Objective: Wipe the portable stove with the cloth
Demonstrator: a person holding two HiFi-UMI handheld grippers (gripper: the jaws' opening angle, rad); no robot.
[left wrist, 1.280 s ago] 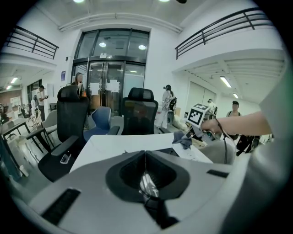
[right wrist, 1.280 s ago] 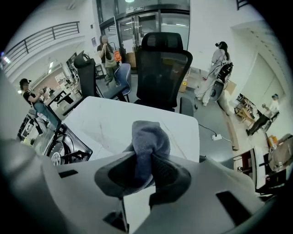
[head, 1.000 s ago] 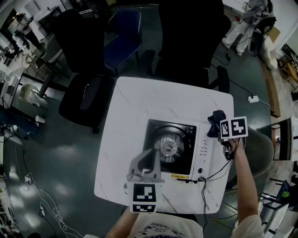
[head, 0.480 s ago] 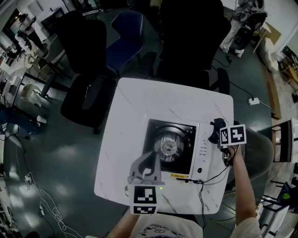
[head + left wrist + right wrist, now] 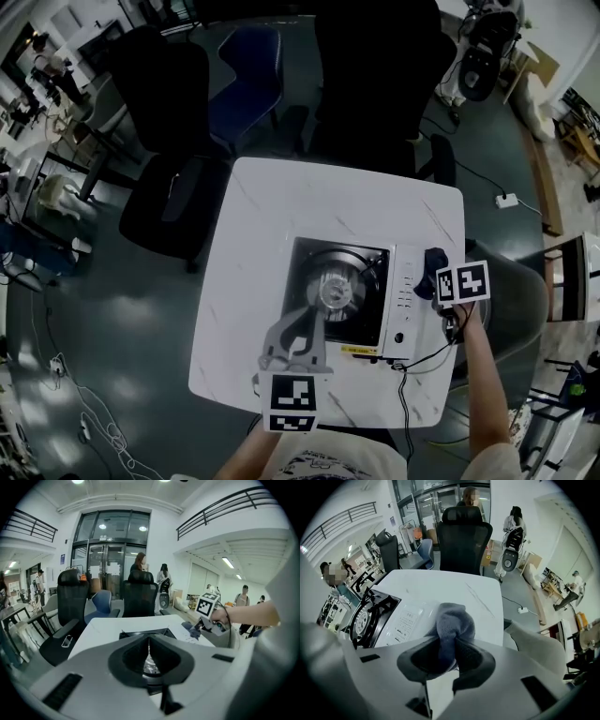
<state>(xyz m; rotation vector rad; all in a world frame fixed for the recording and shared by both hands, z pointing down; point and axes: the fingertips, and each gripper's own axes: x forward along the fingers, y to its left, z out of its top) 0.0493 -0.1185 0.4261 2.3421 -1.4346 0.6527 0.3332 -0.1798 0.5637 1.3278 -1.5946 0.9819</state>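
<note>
White table (image 5: 262, 211): the stove (image 5: 342, 291) is sitting centrally. My right gripper (image 5: 447, 656) is clamping the cloth (image 5: 452, 620) at the stove's right edge, nearer me than a second ago. My left gripper (image 5: 298, 333) is hovering over the stove's near side, jaws together and empty.

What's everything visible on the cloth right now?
The cloth is dark blue-grey, soft and fleecy-looking, bunched into a wad. The right gripper is shut on its lower part; the rest bulges out past the jaws. It sits at the right edge of the portable stove, over its white panel; contact is unclear.
</note>
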